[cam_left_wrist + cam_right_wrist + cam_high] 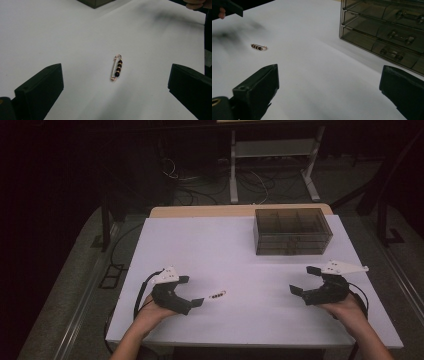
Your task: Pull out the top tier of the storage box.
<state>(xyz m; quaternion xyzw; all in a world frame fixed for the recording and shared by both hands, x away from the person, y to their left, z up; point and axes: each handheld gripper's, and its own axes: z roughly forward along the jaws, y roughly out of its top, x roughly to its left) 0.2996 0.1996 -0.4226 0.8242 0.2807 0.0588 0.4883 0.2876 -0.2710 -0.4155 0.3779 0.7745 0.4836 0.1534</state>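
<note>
Beaded safety pin lying flat on the white tabletop, gold wire with a row of dark beads strung along one side, closed, nothing touching it. Seen from above just to the right of the left tool, near the front edge and left of centre. Framed in the left gripper view squarely between the two black jaws and a little ahead of them, bare tabletop all round. Appears again in the right gripper view, small and far off to the upper left, well apart from that tool.

Left tool spread wide, jaws well apart, gripping nothing, tips pointed toward the pin and low over the surface. Held in the left hand near the front left corner, black cable looping behind.

Right tool likewise spread wide and empty, held in the right hand near the front right, aimed leftward across the tabletop, wide bare stretch between it and the pin.

Smoky translucent drawer box standing at the back right of the tabletop, well apart from the pin and both tools. Three stacked drawers with small handles in the right gripper view, all pushed in.
</note>
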